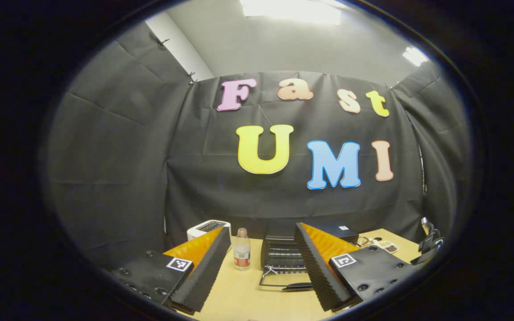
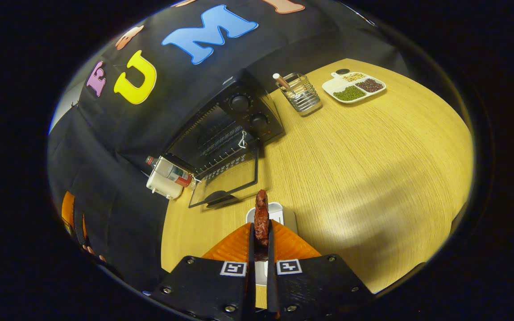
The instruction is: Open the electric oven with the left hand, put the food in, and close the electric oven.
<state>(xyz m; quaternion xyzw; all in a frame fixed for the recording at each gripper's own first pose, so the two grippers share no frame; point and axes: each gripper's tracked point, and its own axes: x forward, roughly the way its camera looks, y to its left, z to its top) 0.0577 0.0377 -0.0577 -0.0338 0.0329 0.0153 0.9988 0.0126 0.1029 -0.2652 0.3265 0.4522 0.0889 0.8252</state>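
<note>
On the wooden table (image 2: 373,169) the electric oven (image 2: 225,129) already stands with its glass door (image 2: 225,183) dropped flat toward me, so I judge the opening done and the loading next. My right gripper (image 2: 260,232) is pinched narrow on a reddish-brown piece of food (image 2: 261,216), which stands up between the fingertips above a small white dish (image 2: 279,214); I cannot tell whether the food has cleared the dish. The main risk, as I read it, is the grip: the piece is thin and held by its lower part only, so a quick swing toward the cavity could make it tip or slip out onto the table or the door. A second risk is catching the lowered door or its dark handle (image 1: 299,286) on the way in, since that door lies between the gripper and the rack (image 1: 283,261). My right hand is tilted down and aimed along the table at the oven front, with the oven near but not touching. My left gripper (image 1: 261,276) is spread wide and holds nothing, pointed level at the oven from in front, with a plastic bottle (image 1: 242,249) and a white toaster (image 1: 208,228) just left of the oven.
</note>
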